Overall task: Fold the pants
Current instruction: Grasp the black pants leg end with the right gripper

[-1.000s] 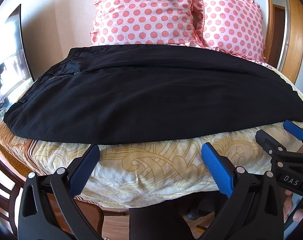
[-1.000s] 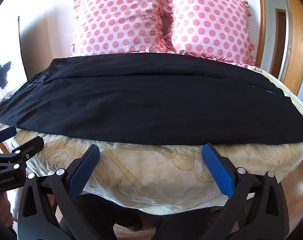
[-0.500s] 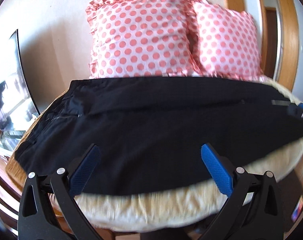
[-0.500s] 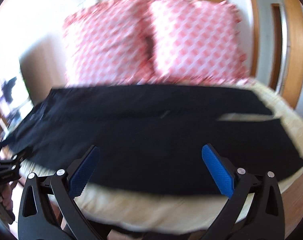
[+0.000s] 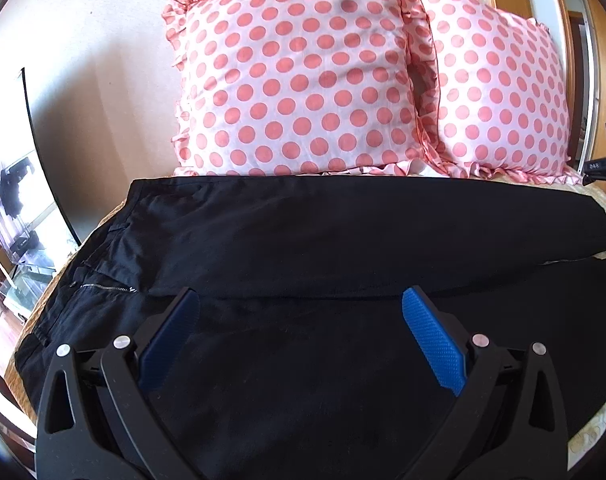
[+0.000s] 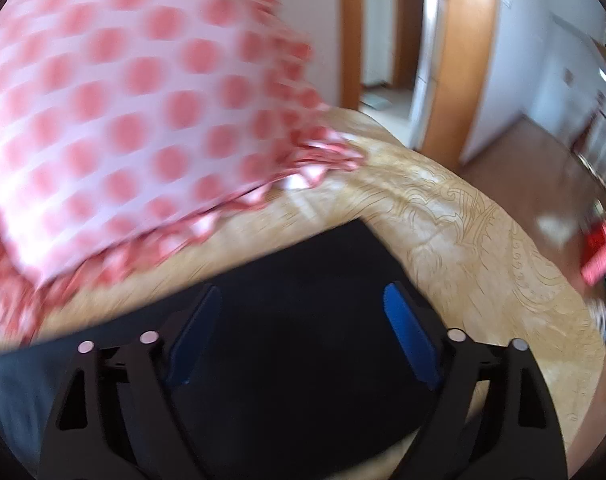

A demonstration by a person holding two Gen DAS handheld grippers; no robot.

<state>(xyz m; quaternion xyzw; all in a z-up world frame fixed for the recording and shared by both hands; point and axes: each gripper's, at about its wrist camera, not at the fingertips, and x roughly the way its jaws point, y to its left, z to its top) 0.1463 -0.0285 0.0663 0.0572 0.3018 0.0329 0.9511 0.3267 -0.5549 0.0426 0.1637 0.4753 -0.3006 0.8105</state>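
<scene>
Bed edges: the pants (image 5: 343,248) run across the bed (image 6: 483,240), with the waistband and zip at the left and the leg ends at the right; patterned cover shows bare past the hem.
Open room: bare cover lies to the right of the leg end (image 6: 343,264), and floor and a doorway lie beyond the bed's rim.
Back limit: two dotted pillows (image 5: 299,80) stand just behind the far edge of the pants.
Left tool (image 5: 301,320): its jaws stand wide, nothing between them, over the middle of the near leg.
Right tool (image 6: 303,312): its jaws are closing but not yet pressing on anything; it is pointed down at the leg end, dark cloth below and between the pads.
Contact: probably none at the right pads, though blur makes that hard to judge.
Cut off: the near edge of the pants is hidden behind the left tool's frame; the right tool shows only as a sliver at the left view's right rim.
</scene>
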